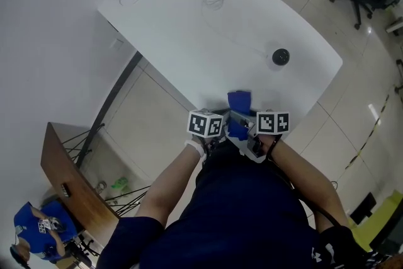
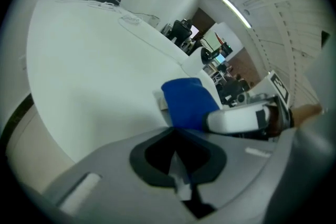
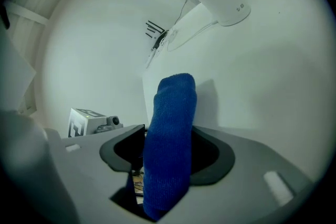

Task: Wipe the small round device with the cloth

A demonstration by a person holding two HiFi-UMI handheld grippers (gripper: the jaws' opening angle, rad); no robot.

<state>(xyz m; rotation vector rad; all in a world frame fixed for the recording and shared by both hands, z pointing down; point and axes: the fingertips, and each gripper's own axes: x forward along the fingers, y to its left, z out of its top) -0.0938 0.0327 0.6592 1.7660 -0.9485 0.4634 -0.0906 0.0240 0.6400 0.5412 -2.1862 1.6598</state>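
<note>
- Step, as I judge it: carry the cloth [image 3: 170, 144] over to the round device [image 1: 280, 57]. No wiping yet.
- Right gripper [image 3: 167, 157]: claw spread wide, with the folded cloth filling the gap and standing up out of it. Reads as pinched.
- Left gripper [image 2: 174, 139]: claw pressed together, with nothing seen in it. The cloth sits just past its tips.
- The device stands on the white table [image 1: 189, 41] near the far right edge, well apart from both grippers.
- To do it well: hold the pinch firm and lead with the free cloth end. Press lightly, since the device looks light and could slide or tip. The left gripper could steady its base. Avoid its cable.
- Only the head view shows how far the cloth is from the device. The claws are hidden there.
- Only the right gripper view shows the device's white body, black dome and thin cable.
- The left gripper view misses the device. It shows the right gripper just beside the cloth.
</note>
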